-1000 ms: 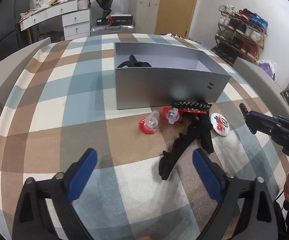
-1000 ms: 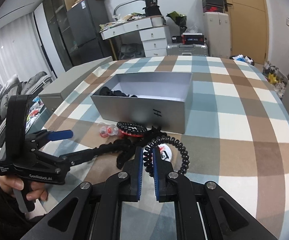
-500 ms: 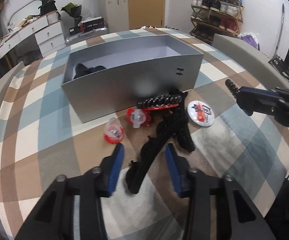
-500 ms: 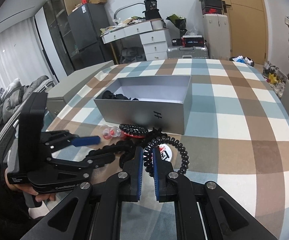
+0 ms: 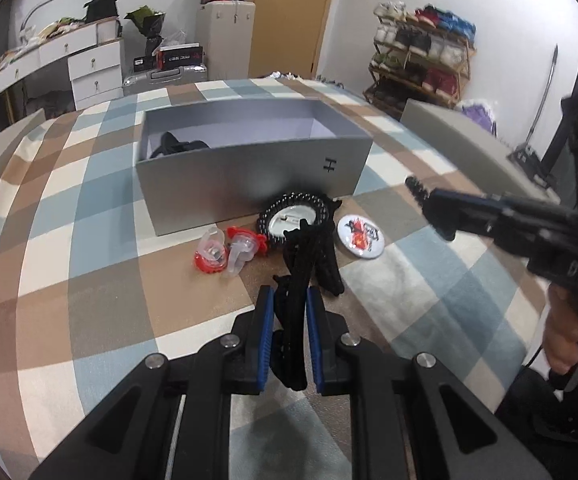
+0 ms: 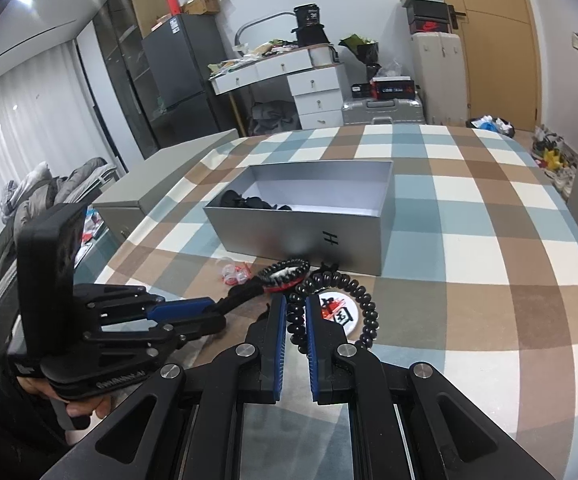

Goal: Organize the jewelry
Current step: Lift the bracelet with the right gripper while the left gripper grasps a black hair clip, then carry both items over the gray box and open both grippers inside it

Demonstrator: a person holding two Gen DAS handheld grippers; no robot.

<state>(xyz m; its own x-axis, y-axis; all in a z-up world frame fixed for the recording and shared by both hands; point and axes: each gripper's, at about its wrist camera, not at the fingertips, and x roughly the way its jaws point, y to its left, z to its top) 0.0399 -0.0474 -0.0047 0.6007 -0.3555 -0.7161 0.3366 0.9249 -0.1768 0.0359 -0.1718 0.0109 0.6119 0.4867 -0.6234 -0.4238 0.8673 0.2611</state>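
An open silver box (image 5: 249,176) (image 6: 309,236) stands on the checked tablecloth with dark items in its far left corner. In front of it lie a black bead bracelet (image 5: 293,216), red and clear small pieces (image 5: 225,250) and a round white badge (image 5: 361,236) (image 6: 339,312). My left gripper (image 5: 290,304) (image 6: 213,312) is shut on a long black hair clip (image 5: 303,272). My right gripper (image 6: 296,312) (image 5: 417,192) is shut on a black spiral hair tie (image 6: 353,300) and holds it above the badge.
Grey box-like pieces lie at the table's left (image 6: 161,184) and right (image 5: 461,140) edges. Behind the table are a white drawer desk (image 5: 69,60), a suitcase (image 6: 381,108), a dark fridge (image 6: 177,80) and a shoe rack (image 5: 421,60).
My left gripper moved forward over the long black hair clip and closed on it. My right gripper stayed shut on the spiral hair tie and barely moved.
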